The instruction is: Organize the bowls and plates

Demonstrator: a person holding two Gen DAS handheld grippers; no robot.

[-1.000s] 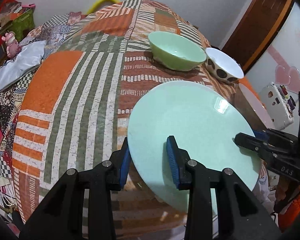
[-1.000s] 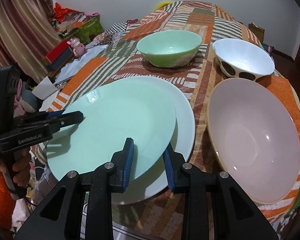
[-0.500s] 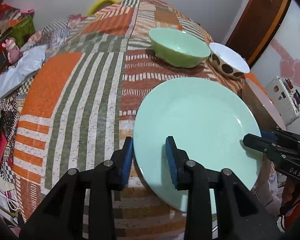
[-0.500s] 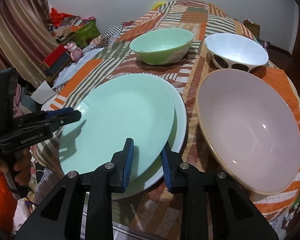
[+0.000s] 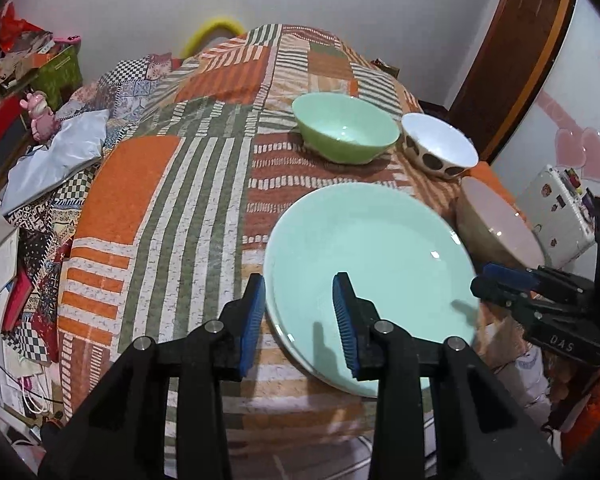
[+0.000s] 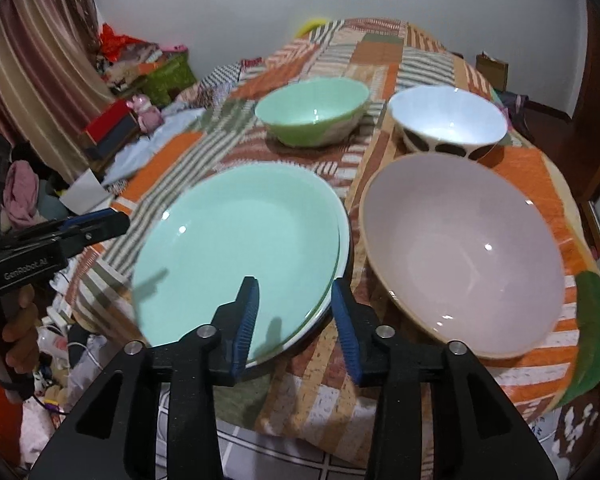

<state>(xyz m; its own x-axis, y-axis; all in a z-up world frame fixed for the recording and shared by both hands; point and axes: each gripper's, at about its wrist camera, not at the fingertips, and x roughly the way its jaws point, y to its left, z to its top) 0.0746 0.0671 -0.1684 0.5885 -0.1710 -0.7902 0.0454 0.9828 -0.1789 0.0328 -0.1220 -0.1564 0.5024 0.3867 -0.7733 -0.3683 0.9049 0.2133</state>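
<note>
Since a second ago we've set the mint plate (image 6: 236,248) squarely onto the white plate (image 6: 342,240) so they nest. Right gripper (image 6: 296,322) has just been opening, left gripper (image 5: 298,322) released too, both straddling the rim.

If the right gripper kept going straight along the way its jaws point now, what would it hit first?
Most likely the mint green plate, near its edge: the right gripper has open jaws either side of its rim. Depth is hard to judge.
</note>
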